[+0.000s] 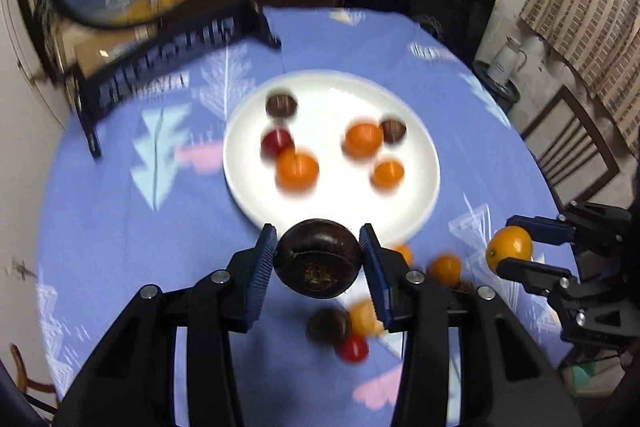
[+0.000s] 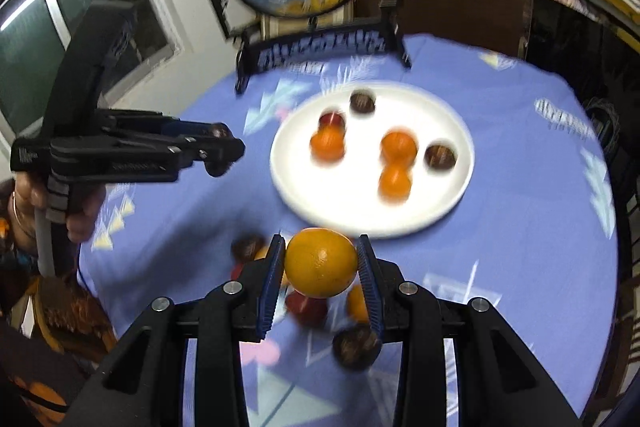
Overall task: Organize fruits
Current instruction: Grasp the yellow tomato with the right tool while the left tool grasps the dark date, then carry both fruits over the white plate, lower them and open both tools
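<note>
left wrist view: your left gripper (image 1: 318,259) is clamped on a dark fruit (image 1: 318,259), a round, firm-looking shell that should sit steady pinched across its middle. it hangs just short of the plate (image 1: 416,187) at 12 o'clock, where six fruits lie. your right gripper (image 2: 320,263) squeezes an orange (image 2: 320,263), smooth and probably a bit slippery, so hold its widest part. both grippers tilt down toward the plate. loose fruit stays on the cloth (image 1: 100,227) below.
</note>
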